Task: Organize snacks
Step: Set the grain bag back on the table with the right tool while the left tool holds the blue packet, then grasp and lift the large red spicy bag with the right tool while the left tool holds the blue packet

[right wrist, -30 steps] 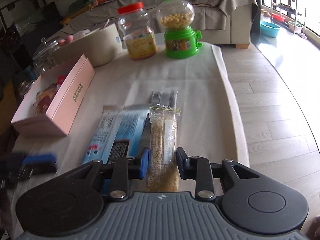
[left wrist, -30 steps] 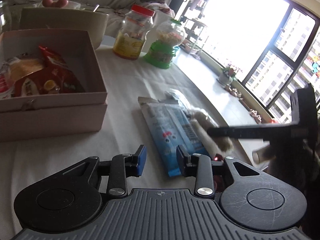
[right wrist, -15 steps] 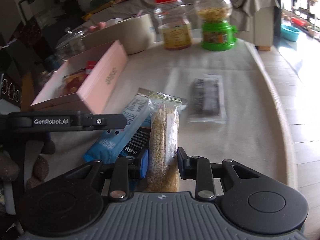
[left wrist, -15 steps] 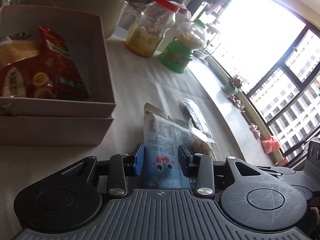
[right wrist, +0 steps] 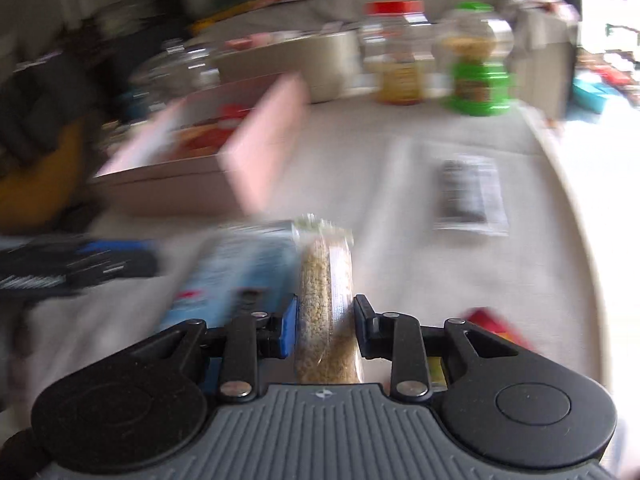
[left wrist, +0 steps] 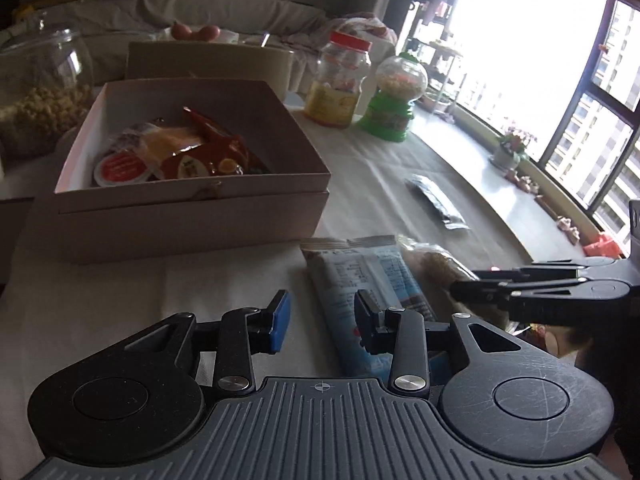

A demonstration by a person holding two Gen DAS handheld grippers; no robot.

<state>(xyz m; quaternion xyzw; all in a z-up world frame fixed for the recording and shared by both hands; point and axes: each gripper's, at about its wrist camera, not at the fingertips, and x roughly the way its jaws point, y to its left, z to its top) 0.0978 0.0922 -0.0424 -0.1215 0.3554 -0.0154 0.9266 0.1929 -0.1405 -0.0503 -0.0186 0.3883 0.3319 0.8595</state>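
A clear bag of grain [right wrist: 325, 280] stands between the pads of my right gripper [right wrist: 325, 320], which is shut on it while its jaws begin opening. A blue snack packet [left wrist: 360, 276] lies flat on the cloth beside the clear bag [left wrist: 436, 264]. My left gripper [left wrist: 322, 316] hovers open just left of that packet with nothing between its fingers. The right gripper [left wrist: 460, 292] reaches in from the right edge of the left wrist view. The open pink box [left wrist: 192, 200] holds several snack packs. The right wrist view is blurred.
A dark packet [left wrist: 436, 200] lies further out on the cloth. A red-lidded jar [left wrist: 340, 80], a green candy dispenser [left wrist: 396, 96] and a glass jar [left wrist: 40, 92] stand at the back. A red packet [right wrist: 492, 324] lies near the table's rounded edge [right wrist: 592, 264].
My left gripper has shifted left, so the blue packet is no longer between its fingers. The right gripper has carried the grain bag along, closer to the pink box.
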